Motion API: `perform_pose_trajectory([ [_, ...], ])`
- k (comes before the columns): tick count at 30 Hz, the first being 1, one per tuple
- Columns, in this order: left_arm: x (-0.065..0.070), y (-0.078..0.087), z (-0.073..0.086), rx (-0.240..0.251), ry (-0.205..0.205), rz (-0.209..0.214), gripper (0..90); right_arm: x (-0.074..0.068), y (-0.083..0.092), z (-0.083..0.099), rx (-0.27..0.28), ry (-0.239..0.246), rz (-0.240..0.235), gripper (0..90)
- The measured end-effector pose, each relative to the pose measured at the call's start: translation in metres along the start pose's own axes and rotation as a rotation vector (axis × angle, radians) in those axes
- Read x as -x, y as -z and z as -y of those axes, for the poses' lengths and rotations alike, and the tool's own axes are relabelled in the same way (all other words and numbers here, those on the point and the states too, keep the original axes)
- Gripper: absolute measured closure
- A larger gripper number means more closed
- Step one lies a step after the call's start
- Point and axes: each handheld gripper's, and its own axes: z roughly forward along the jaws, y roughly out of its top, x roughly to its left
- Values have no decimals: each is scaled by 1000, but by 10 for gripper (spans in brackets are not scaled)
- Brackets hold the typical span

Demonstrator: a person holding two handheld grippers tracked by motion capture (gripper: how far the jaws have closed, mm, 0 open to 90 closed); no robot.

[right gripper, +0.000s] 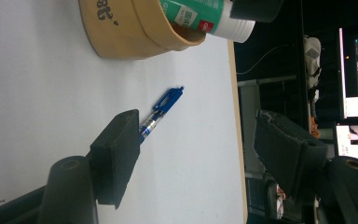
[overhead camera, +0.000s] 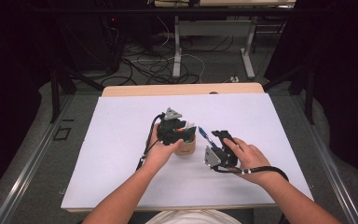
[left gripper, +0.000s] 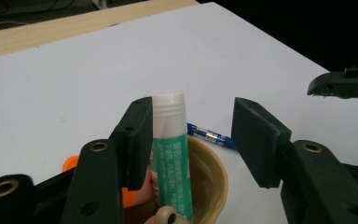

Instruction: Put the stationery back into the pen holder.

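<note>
— What have you got in your left gripper (overhead camera: pixel 181 129) at this moment?

— Nothing pinched. My left jaws stand spread over the tan cup (left gripper: pixel 212 175). The green-and-white tube (left gripper: pixel 171 149) stands upright in that cup, its white cap up between my jaws. It lies right against the left-hand pad in the left gripper view, and the other pad is well clear of it, so there is no squeeze on it.

— What else is in the cup?

— Something orange (left gripper: pixel 70 163) shows low beside the tube, behind my jaw. I can't make out what it is; too much of it is hidden.

— And your right gripper (overhead camera: pixel 216 140)?

— Spread as well, with nothing between the pads. It sits just to the right of the cup in the high view, my hand (overhead camera: pixel 248 156) wrapped round its body and the jaws pointing up the table.

— Where is the pen?

— The blue pen (right gripper: pixel 161 112) lies flat on the white sheet (overhead camera: pixel 121 154), just beside the cup and apart from it. In the right gripper view its near end runs behind my left-hand pad; whether pad and pen touch I can't tell. In the high view it lies between the two grippers.
</note>
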Motion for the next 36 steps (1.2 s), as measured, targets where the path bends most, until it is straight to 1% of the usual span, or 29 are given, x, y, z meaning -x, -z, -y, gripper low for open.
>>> perform_pose_trajectory([
  [1,-1,1,-1,11,-10,0,463,1,2,-1,-23,4,-7,313],
  [2,-1,2,-2,9,-6,-6,452,0,0,0,-4,-1,2,313],
  [3,-2,4,-2,12,-14,-14,440,1,0,0,2,-4,-4,313],
  [5,-3,6,-3,19,-11,-22,421,1,-1,0,10,-7,-3,313],
  [6,-4,8,-3,18,-18,-25,414,2,1,0,-19,-4,-13,313],
  [7,-6,9,-3,27,-17,-33,405,1,-1,0,3,-22,7,313],
  [8,-7,10,-4,25,-18,-35,396,1,-2,1,19,-43,1,313],
  [9,-9,11,-4,26,-15,-42,392,2,-2,1,25,-44,5,315],
  [11,-11,12,-4,33,-3,-43,379,2,-2,1,22,-59,0,317],
  [12,-13,13,-5,30,-9,-46,373,4,-2,1,25,-57,0,318],
  [13,-14,14,-5,28,-8,-46,369,4,-1,1,13,-77,-2,324],
  [15,-15,14,-6,33,-8,-53,355,6,-2,1,32,-84,-6,324],
  [16,-16,14,-6,35,-6,-53,351,6,-2,1,26,-105,-6,324],
  [17,-17,14,-7,28,-10,-54,347,7,-1,1,24,-112,-6,324],
  [18,-18,14,-8,29,-7,-56,345,7,-2,1,32,-128,-5,324],
  [19,-18,14,-9,29,-7,-55,343,8,-2,2,37,-116,-7,327],
  [20,-19,14,-9,30,-3,-56,339,7,-2,2,33,-151,-12,332],
  [21,-20,14,-9,31,-5,-57,335,8,-3,2,50,-153,-7,334],
  [22,-20,14,-10,34,-4,-59,332,10,-3,3,49,-141,-23,336],
  [23,-20,14,-9,40,6,-60,330,10,-2,3,39,-173,-32,339],
  [24,-22,16,-10,34,-7,-60,327,11,-3,4,45,-199,-39,339],
  [26,-23,18,-10,22,-4,-60,320,14,-4,5,52,-263,-63,342],
  [28,-24,20,-9,29,-5,-62,315,16,-6,6,39,-314,-78,343],
  [29,-25,22,-9,26,-5,-61,315,17,-6,6,29,-324,-78,343],
  [30,-26,23,-8,35,-4,-66,315,18,-7,7,28,-332,-82,343],
  [31,-27,24,-8,36,9,-67,314,20,-8,8,30,-343,-90,343],
  [33,-31,27,-6,38,9,-72,313,22,-10,10,15,-375,-100,343],
  [34,-32,29,-5,37,12,-70,313,24,-12,11,9,-407,-113,343],
  [36,-35,31,-4,41,16,-70,311,26,-14,13,2,-439,-129,343],
])
